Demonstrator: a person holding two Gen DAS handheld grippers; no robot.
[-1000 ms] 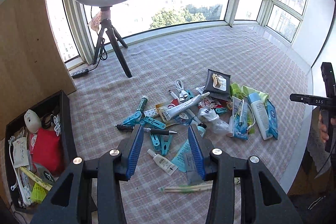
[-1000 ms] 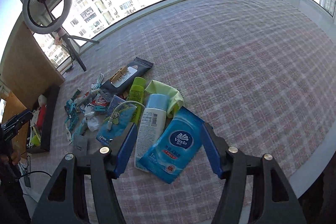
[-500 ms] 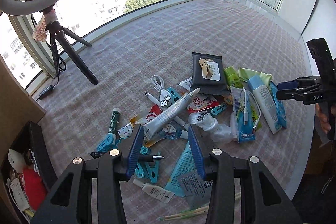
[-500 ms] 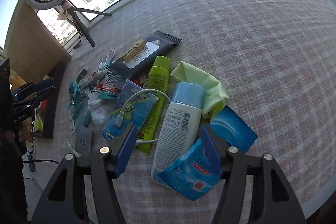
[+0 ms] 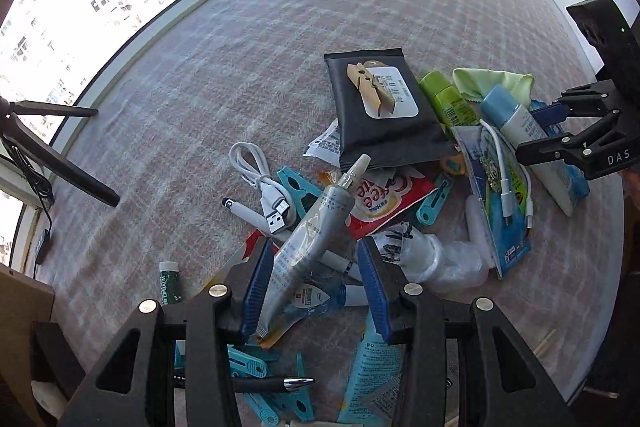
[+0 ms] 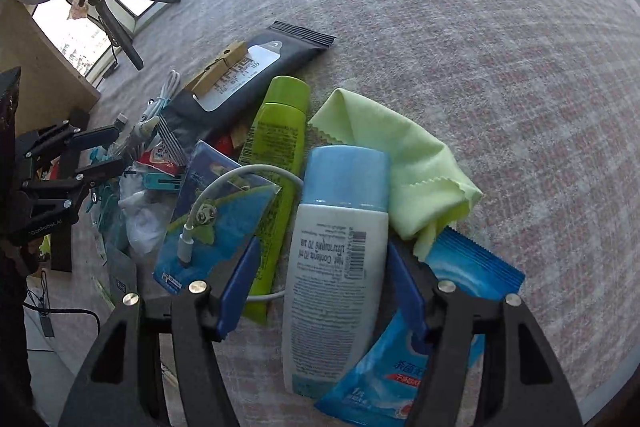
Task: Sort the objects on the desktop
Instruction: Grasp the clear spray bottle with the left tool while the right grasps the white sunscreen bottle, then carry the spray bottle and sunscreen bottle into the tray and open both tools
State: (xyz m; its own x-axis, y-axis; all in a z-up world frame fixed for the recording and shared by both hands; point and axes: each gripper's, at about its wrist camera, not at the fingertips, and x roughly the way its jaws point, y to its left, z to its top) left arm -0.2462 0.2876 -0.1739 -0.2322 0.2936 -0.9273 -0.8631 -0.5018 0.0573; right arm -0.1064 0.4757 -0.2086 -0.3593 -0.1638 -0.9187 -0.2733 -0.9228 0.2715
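**Two tools over the pile on the counter**

We see our left tool (image 5: 316, 283) pointing down over the heap, its jaws closing around a grey tube (image 5: 310, 243). The tube lies slantwise between the blue pads; the left pad seems to touch it and the right pad stands clear, so nothing is gripped. Under the tube lie a white pen (image 5: 256, 217), a red sachet (image 5: 384, 197) and a blue sachet (image 5: 316, 301). A coiled white cable (image 5: 260, 173) rests just beyond the pen, and a black pouch (image 5: 384, 115) with a wooden peg (image 5: 370, 91) on its label sits further out. Teal clips (image 5: 248, 367) and a black pen (image 5: 272, 384) lie beneath the tool's frame, and a green stick (image 5: 168, 283) lies to its left.

Our right tool (image 6: 324, 271) hangs open over a white bottle (image 6: 336, 259) with a blue cap. The bottle lies between the pads; the right pad sits just beside it and the left one stands apart. A blue tissue pack (image 6: 400, 383) is partly under the bottle and the right finger. A green cloth (image 6: 404, 163) touches the cap, a green tube (image 6: 276, 147) lies to the bottle's left, and a blue card (image 6: 216, 219) with a short cable overlaps that tube. The counter (image 6: 480, 27) wears a checked cloth.
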